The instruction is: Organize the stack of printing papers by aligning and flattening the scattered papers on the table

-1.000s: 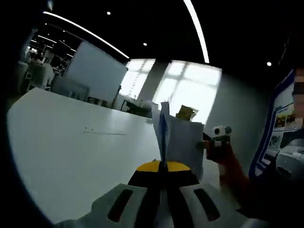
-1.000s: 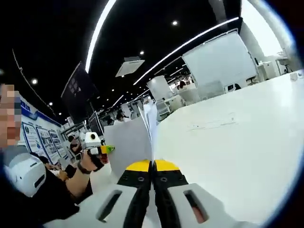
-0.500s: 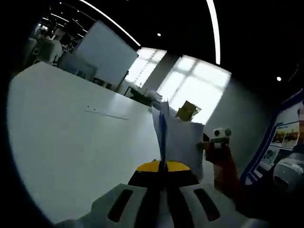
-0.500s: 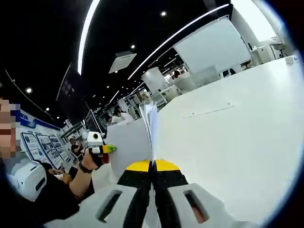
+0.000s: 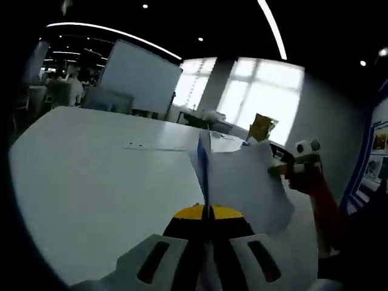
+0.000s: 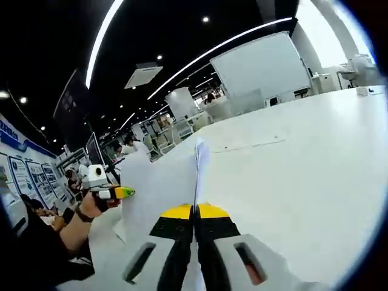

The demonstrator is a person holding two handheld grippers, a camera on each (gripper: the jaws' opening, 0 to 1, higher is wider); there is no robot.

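A stack of white printing papers [image 5: 239,182] stands on edge above the white table [image 5: 91,182]. My left gripper [image 5: 207,209] is shut on its near edge, yellow jaw tips pressed together. The right gripper [image 5: 280,170], held by a hand with an orange sleeve, clamps the stack's far edge. In the right gripper view the same papers [image 6: 159,185] rise from my shut right gripper [image 6: 195,208]. The left gripper [image 6: 123,193] holds the opposite edge there, over the table [image 6: 291,170]. The sheets fan apart slightly at the top.
A thin seam line [image 5: 151,147] crosses the table. Beyond the far edge stand a whiteboard [image 5: 139,79], bright windows [image 5: 260,91] and a yellow-brown object [image 5: 262,127]. People sit at desks [image 6: 130,148] in the background, near wall posters [image 6: 18,176].
Both views have tipped down toward the table. The paper stack, still clamped at both edges, sits lower and leans more to the side than a second ago.
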